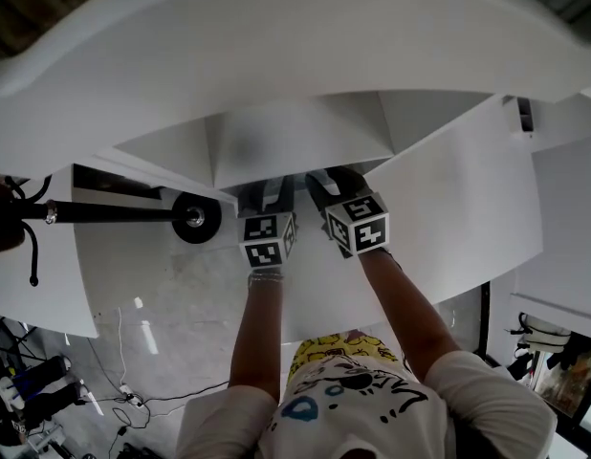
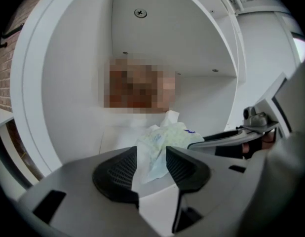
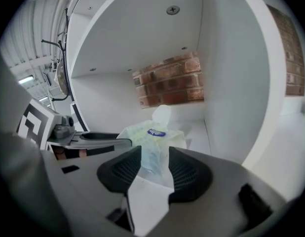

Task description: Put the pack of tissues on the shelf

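Note:
The pack of tissues (image 2: 165,138), pale green with a white tissue sticking up, lies on the floor of a white shelf compartment (image 2: 142,33). My left gripper (image 2: 151,168) stands open, with the pack's loose wrapper end hanging between its pads. My right gripper (image 3: 155,168) is open too, at the opposite end of the pack (image 3: 153,135), whose wrapper end lies between its pads. In the head view both grippers reach into the compartment (image 1: 305,142), left (image 1: 267,197) beside right (image 1: 326,187); the pack is hidden there.
A brick wall (image 3: 167,80) shows through the compartment's open back. A black wheel on a rod (image 1: 195,216) sits left of the shelf. A white side panel (image 1: 468,218) stands to the right. Cables (image 1: 133,407) trail over the floor below.

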Demonstrator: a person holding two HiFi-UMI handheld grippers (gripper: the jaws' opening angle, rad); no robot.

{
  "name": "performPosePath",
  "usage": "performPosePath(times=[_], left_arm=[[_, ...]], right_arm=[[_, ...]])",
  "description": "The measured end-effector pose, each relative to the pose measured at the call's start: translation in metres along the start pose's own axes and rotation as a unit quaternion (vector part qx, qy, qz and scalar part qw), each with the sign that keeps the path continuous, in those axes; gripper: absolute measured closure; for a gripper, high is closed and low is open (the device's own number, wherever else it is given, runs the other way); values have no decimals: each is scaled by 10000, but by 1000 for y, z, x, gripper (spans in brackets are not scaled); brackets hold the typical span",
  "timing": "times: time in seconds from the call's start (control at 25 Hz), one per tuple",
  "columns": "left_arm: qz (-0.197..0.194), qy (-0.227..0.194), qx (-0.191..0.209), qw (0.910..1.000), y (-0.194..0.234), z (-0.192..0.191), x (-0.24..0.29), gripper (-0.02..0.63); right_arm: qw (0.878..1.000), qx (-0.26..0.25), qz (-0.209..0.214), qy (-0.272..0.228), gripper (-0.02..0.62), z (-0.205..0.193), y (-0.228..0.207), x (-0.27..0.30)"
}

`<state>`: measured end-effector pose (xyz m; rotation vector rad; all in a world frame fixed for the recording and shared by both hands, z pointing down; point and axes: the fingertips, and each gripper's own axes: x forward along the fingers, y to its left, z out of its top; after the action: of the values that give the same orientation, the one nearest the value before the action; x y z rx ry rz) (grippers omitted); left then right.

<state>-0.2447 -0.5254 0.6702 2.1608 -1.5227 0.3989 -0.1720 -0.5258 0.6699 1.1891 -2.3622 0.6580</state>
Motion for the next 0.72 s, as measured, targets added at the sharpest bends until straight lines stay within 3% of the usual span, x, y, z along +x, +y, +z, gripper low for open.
performPosePath(times=[0.4,0.72], left_arm=[[51,48,-1,10000,-6,4,-19,417],[-180,215,142,9995,-28,-5,-45,417]], right_arm=[[10000,-84,32,19,436,5,3,-26],[9997,-189,144,-22,436,1,17,-56]])
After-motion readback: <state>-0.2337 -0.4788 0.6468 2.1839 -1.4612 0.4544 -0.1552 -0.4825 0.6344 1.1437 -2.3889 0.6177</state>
